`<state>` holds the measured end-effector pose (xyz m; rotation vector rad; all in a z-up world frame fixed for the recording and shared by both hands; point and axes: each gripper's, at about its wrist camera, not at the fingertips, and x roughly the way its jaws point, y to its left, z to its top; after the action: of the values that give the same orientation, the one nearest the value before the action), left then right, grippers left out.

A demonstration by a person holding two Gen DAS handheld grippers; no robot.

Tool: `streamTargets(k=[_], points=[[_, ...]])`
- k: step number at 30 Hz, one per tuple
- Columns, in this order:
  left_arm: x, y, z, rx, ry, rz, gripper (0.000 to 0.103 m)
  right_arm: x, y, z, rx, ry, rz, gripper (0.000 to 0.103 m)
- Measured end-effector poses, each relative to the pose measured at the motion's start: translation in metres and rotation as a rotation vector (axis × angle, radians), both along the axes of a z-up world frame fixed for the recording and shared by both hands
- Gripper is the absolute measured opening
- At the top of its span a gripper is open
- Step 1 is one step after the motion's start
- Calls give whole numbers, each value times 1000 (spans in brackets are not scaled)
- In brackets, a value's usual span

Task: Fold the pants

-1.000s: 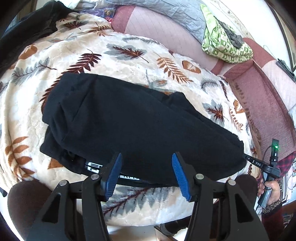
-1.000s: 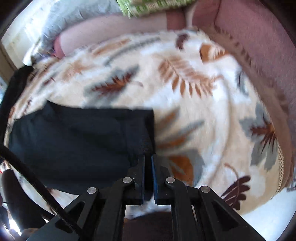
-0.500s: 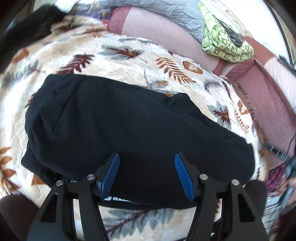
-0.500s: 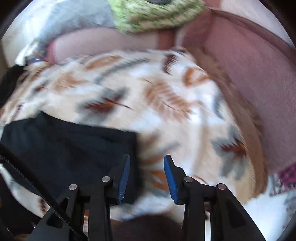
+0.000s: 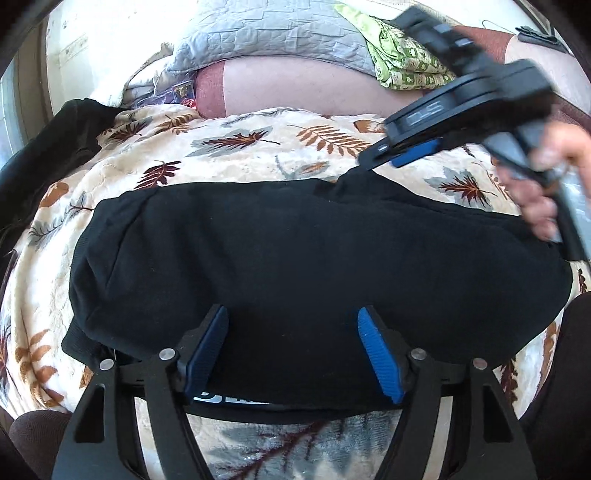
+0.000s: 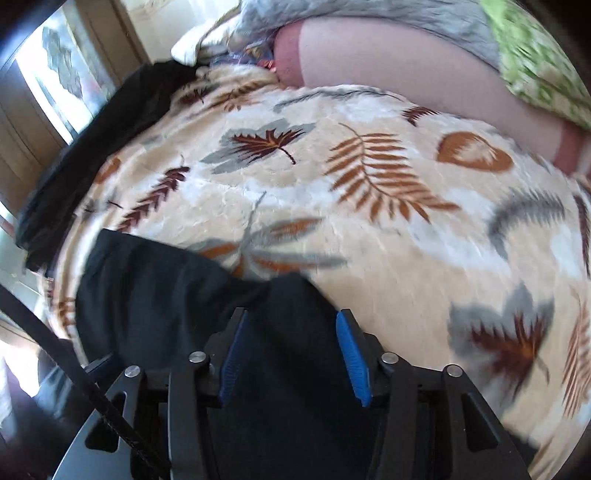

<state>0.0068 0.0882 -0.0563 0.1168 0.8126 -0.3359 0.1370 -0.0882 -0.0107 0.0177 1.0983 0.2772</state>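
The black pants (image 5: 314, 266) lie folded into a long bundle across the leaf-patterned blanket (image 5: 240, 147). My left gripper (image 5: 293, 350) is open, its blue pads over the near edge of the pants. My right gripper (image 6: 293, 354) is open above the far edge of the pants (image 6: 177, 295). It also shows in the left wrist view (image 5: 417, 151), held by a hand at the upper right, just above the fabric's far edge.
A pink couch back (image 5: 314, 88) runs behind the blanket, with a grey quilt (image 5: 266, 33) and a green patterned cloth (image 5: 402, 62) on it. Another black garment (image 6: 103, 140) lies at the blanket's left edge by a window.
My right gripper opened, let go of the pants' end and swung up and over to their far edge. My left gripper stayed open and moved further over the pants.
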Motion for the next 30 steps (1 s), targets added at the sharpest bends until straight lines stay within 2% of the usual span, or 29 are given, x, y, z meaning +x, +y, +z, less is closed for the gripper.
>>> streamTargets(k=[2,4,5,6,7,10,16,21,23,27,30], points=[[0,0,0,-4,0,-5,74,14,8,-8,-63,8,24,54],[0,-2,-1,0,-1,-11,76,22,11,-15,-75,33,46,53],[0,-3,-1,3,-2,-13,77,25,12,-19,-61,58,60,39],[0,-4,-1,5,-2,-15,77,27,14,-24,-41,98,79,8],[0,-4,-1,4,-2,-15,77,28,15,-27,-38,118,91,5],[1,-5,-1,-1,-1,-13,78,28,19,-25,-79,100,97,4],[1,-6,-2,13,-8,-17,78,49,10,-26,-106,98,7,2],[0,-6,0,6,-5,-20,78,60,-2,-32,-228,91,-88,2],[-2,-1,5,-43,-9,-30,78,56,-6,-21,-250,61,-105,4],[-21,32,43,-180,-63,-1,78,35,12,21,-203,-39,-42,27],[-36,84,81,-331,-87,83,79,24,40,42,-155,-81,22,27]])
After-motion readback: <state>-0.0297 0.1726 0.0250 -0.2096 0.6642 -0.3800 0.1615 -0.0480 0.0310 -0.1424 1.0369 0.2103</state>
